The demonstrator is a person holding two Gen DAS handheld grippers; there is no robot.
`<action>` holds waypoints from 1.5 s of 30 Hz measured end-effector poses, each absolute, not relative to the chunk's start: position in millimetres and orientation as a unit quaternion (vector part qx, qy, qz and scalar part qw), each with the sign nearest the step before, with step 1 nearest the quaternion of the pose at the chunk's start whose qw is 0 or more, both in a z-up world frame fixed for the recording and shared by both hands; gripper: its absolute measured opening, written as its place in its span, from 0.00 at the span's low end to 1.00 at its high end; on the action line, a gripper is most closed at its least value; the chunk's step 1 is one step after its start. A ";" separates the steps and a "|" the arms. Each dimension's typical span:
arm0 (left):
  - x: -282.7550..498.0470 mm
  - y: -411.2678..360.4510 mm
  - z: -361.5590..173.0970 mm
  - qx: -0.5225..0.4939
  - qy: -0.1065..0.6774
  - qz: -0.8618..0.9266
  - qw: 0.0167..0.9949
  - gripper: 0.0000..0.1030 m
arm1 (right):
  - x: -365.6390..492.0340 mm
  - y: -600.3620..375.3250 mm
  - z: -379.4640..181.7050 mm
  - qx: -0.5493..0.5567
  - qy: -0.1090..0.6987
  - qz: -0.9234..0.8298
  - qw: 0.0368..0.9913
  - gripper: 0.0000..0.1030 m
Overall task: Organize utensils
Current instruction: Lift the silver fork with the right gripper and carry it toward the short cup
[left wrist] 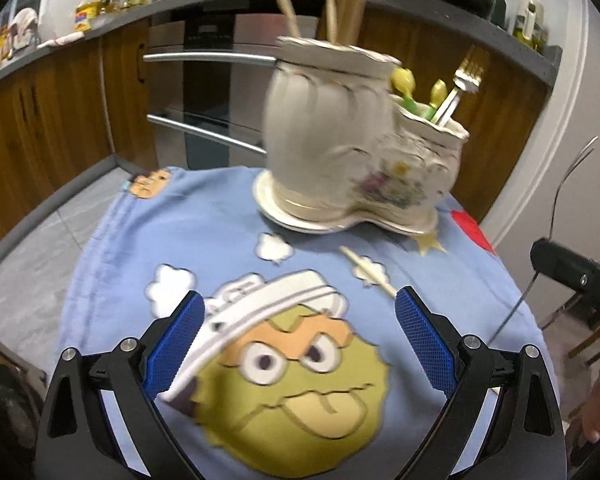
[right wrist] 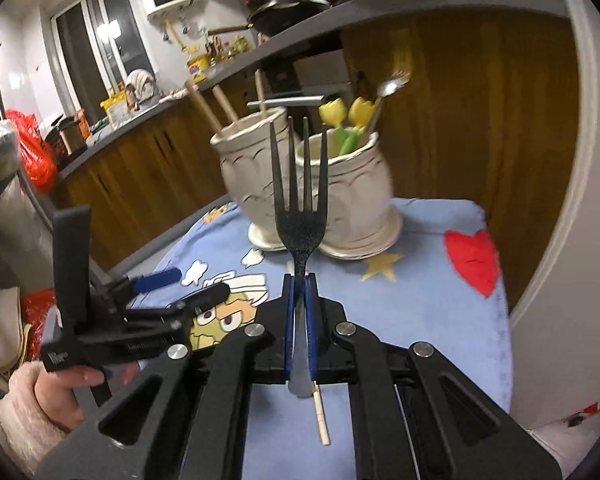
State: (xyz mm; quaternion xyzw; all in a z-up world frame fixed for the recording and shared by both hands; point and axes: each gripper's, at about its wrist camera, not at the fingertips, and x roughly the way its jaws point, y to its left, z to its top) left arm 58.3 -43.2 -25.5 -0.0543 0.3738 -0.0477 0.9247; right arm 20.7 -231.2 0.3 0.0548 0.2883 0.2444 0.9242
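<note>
A cartoon-printed blue blanket [left wrist: 172, 232] lies before wooden cabinets [left wrist: 52, 120].

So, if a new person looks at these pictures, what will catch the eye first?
First, the dark fork, upright in the shut right gripper, in front of the cream double holder. Next, the blue cartoon cloth under the open, empty left gripper, with one chopstick lying on it.

Fork [right wrist: 300, 216] between right gripper [right wrist: 299, 280] fingers [right wrist: 288, 300]

Left hand-held gripper [left wrist: 300, 344] spread wide; right hand-held gripper [right wrist: 300, 292] clamped.
</note>
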 end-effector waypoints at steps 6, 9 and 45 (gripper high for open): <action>62.8 -77.0 -31.9 -0.040 0.387 -0.042 0.920 0.91 | 10.6 -249.8 11.8 0.064 0.253 0.250 0.932 0.05; 65.2 -86.9 -34.6 -0.039 0.392 -0.036 0.918 0.91 | 4.4 -254.6 16.7 0.058 0.231 0.243 0.940 0.05; 46.0 -90.0 -37.6 -0.032 0.452 -0.069 0.889 0.31 | -6.7 -265.6 31.5 0.053 0.200 0.231 0.951 0.05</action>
